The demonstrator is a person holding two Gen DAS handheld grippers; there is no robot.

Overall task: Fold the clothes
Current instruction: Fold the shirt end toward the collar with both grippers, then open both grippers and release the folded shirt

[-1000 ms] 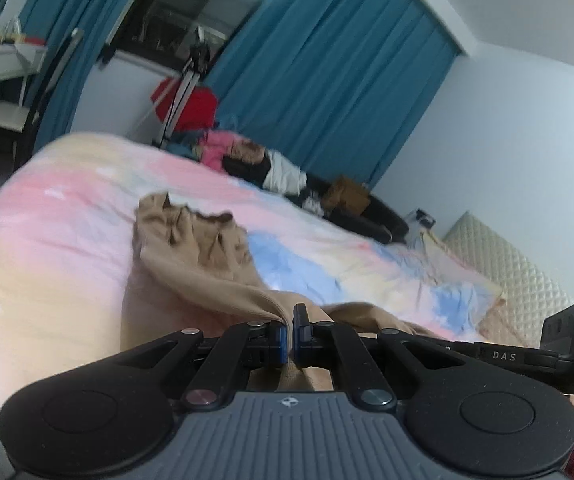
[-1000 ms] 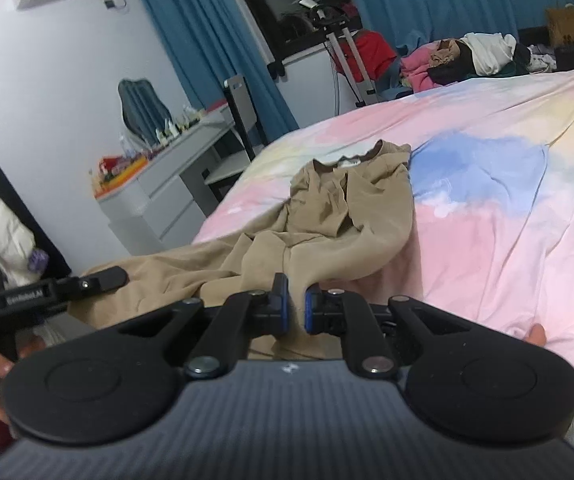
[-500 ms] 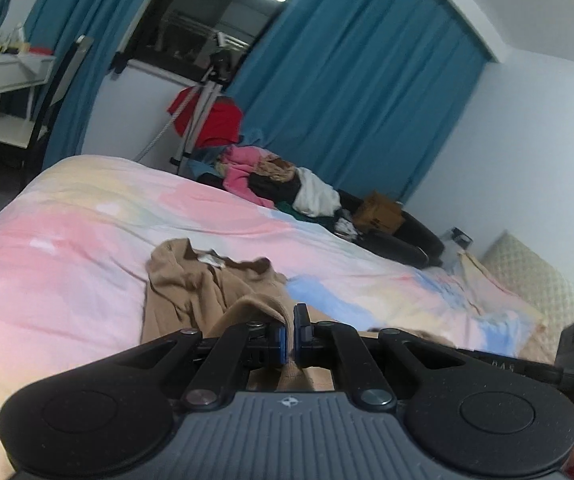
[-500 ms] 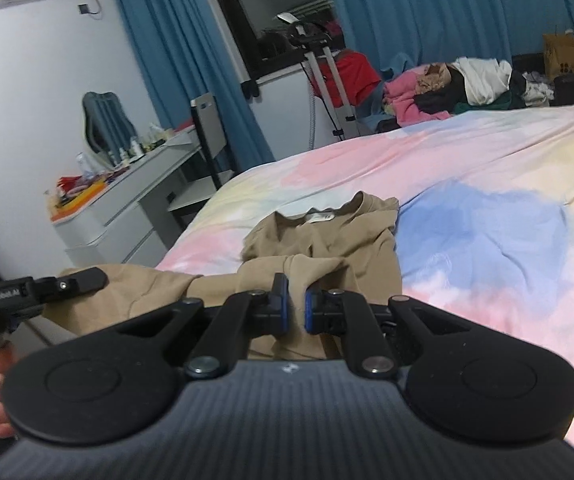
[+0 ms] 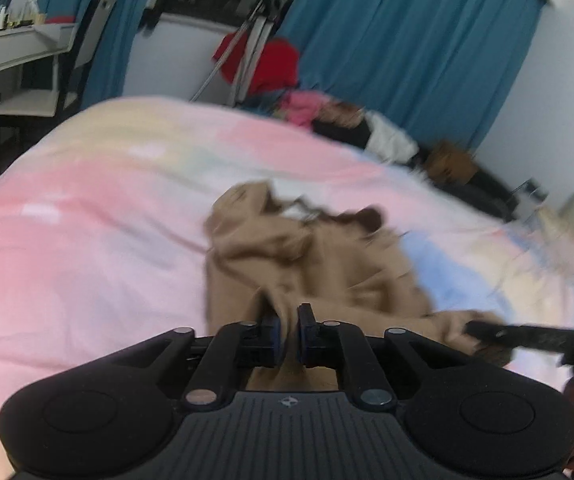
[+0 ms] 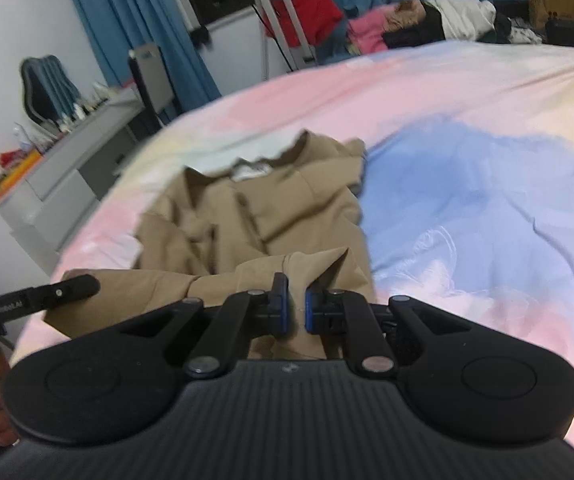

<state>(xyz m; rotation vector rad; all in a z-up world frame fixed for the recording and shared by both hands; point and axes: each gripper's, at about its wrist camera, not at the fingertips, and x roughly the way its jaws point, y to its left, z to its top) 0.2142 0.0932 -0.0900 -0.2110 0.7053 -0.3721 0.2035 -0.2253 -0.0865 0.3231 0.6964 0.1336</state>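
Note:
A tan shirt (image 5: 319, 264) lies crumpled on the pastel bedspread (image 5: 87, 240), collar at the far end; it also shows in the right wrist view (image 6: 255, 216). My left gripper (image 5: 289, 330) is shut on the shirt's near hem. My right gripper (image 6: 295, 308) is shut on the hem further along, cloth pinched between its pads. Each gripper shows at the edge of the other's view. The hem is lifted and stretched between them.
A pile of clothes (image 6: 427, 20) lies at the bed's far end before blue curtains (image 5: 407, 40). A tripod (image 5: 247, 40) stands behind the bed. A grey dresser (image 6: 67, 160) and a chair (image 5: 67, 80) stand on the left.
Both grippers have moved forward over the bed, carrying the hem toward the collar. The shirt bunches up more. Both views tilt down and blur.

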